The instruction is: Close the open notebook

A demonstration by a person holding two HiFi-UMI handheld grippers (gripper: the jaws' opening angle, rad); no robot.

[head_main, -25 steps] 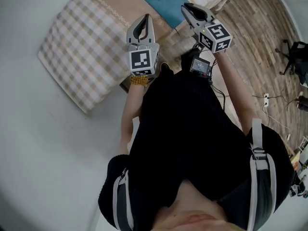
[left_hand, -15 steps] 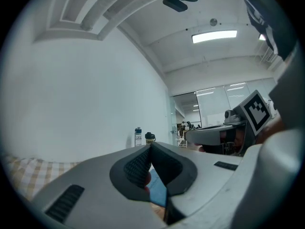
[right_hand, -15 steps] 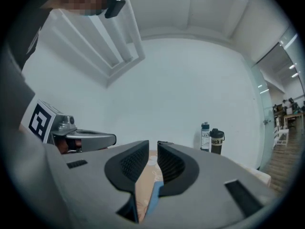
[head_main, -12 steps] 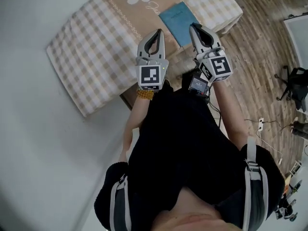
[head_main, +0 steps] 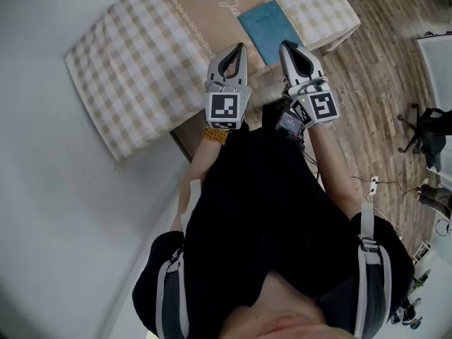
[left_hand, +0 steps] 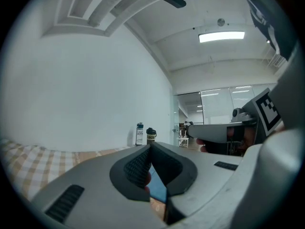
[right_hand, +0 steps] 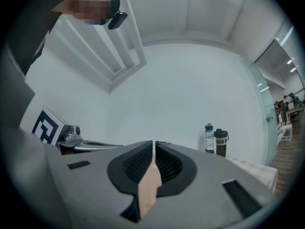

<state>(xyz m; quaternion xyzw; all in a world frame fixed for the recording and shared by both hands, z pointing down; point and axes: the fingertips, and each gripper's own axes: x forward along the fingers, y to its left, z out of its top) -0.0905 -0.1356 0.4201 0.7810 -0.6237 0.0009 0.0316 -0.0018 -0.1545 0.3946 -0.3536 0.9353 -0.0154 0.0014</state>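
Observation:
A blue notebook (head_main: 271,28) lies closed and flat on the checked tablecloth (head_main: 141,69), near the table's right end. My left gripper (head_main: 236,46) hangs level just short of the notebook's near left corner, jaws shut and empty (left_hand: 150,147); a blue strip of the notebook (left_hand: 157,187) shows below its pads. Beside it my right gripper (head_main: 286,45) hovers level at the notebook's near right edge. Its jaws (right_hand: 154,143) are closing, almost touching, with nothing between them.
The table's near edge (head_main: 185,138) runs right in front of the person's body. Wooden floor (head_main: 381,83) lies to the right, with a cable and chair base. Two bottles (right_hand: 215,140) stand at the far end by the white wall.
The right gripper has drawn back off the notebook's right edge and risen, its jaws coming together. Both grippers now sit closer side by side; the left has barely moved.

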